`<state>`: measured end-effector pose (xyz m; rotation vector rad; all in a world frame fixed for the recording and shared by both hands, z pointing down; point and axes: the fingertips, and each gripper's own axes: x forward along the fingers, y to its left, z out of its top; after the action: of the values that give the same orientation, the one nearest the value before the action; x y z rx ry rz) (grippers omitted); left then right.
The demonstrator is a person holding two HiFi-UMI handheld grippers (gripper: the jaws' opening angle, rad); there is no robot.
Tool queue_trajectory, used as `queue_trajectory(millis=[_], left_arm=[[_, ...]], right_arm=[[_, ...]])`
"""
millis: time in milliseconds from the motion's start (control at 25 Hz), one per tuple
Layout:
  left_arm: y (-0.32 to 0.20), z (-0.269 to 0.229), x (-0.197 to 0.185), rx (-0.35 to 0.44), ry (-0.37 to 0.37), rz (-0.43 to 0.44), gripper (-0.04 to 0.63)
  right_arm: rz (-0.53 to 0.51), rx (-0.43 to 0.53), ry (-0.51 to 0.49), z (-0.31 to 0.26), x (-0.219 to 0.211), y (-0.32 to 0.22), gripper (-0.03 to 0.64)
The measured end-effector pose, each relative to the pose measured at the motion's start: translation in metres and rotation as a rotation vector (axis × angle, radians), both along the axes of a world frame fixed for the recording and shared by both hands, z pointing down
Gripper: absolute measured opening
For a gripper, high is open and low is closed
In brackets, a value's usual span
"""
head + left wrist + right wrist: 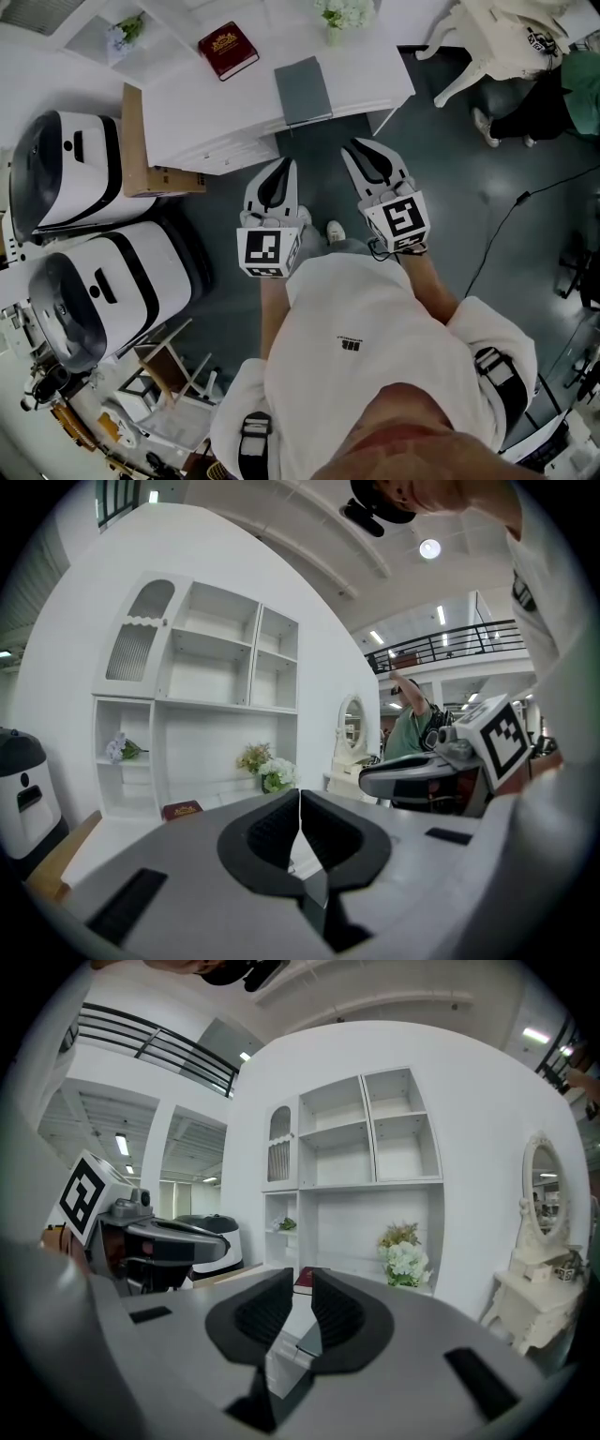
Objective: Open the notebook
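A closed grey notebook (302,89) lies flat on the white desk (206,112), near its front edge. Both grippers hover over the floor in front of the desk, short of the notebook and apart from it. My left gripper (284,165) (300,797) has its jaws pressed together with nothing between them. My right gripper (359,148) (302,1274) points at the desk's front right part. Its jaws stand a narrow gap apart and hold nothing. Through that gap a red book (302,1282) shows.
The red book (228,49) and a vase of flowers (342,14) sit further back on the desk. Two white-and-black machines (70,169) (103,281) and a cardboard box (141,150) stand left. A seated person (581,84) and a floor cable (506,225) are at right.
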<state>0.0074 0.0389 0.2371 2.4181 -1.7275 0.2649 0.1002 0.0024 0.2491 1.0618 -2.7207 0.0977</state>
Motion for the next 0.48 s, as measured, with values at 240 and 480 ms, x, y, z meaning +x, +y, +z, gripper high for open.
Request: queue_trajectory(millis=[240, 480], left_arm=[[-0.025, 0.009, -0.012, 0.002, -0.002, 0.012, 0.000], [-0.058, 0.016, -0.029, 0.006, 0.001, 0.045, 0.000]], right_arm=[[0.021, -0.015, -0.019, 0.012, -0.007, -0.022, 0.036], [0.064, -0.020, -0.033, 0.022, -0.021, -0.051, 0.035]])
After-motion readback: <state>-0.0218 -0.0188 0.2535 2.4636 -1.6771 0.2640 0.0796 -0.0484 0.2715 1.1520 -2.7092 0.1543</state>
